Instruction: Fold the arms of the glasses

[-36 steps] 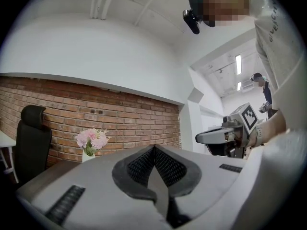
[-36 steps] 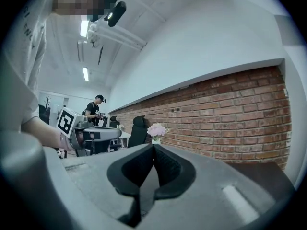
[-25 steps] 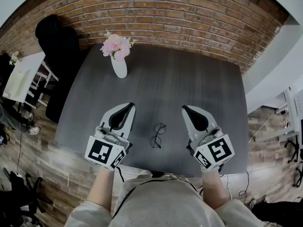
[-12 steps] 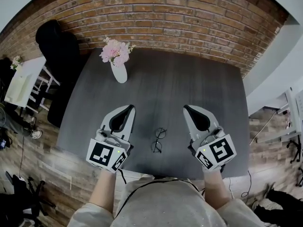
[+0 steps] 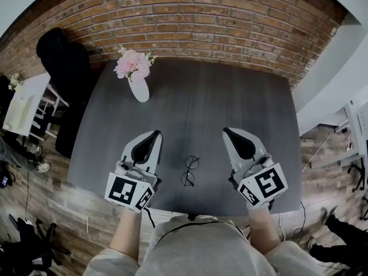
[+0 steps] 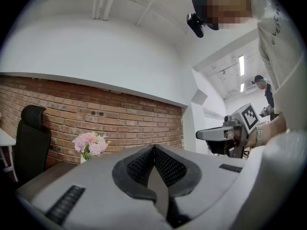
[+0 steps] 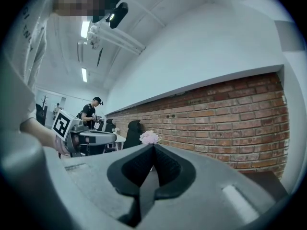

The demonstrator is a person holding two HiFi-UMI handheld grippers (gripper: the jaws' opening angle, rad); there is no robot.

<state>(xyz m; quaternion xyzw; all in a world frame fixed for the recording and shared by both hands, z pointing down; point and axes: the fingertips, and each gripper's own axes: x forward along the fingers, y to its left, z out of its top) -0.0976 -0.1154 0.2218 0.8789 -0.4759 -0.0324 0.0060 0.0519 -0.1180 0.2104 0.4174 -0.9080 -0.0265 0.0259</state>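
a brick wall (image 5: 190, 22) runs behind the far edge of a dark grey table (image 5: 218, 108). a black chair (image 5: 62, 59) stands off the table's far left corner. the left gripper (image 5: 155, 133) and the right gripper (image 5: 226, 130) hover over the near edge, each with its jaws pressed together and nothing between them. a white vase (image 5: 138, 90) of pink flowers (image 5: 131, 65) stands near the far left corner. the glasses (image 5: 189, 171) lie near the near edge, between the two grippers, touching neither; their arms are too small to make out.
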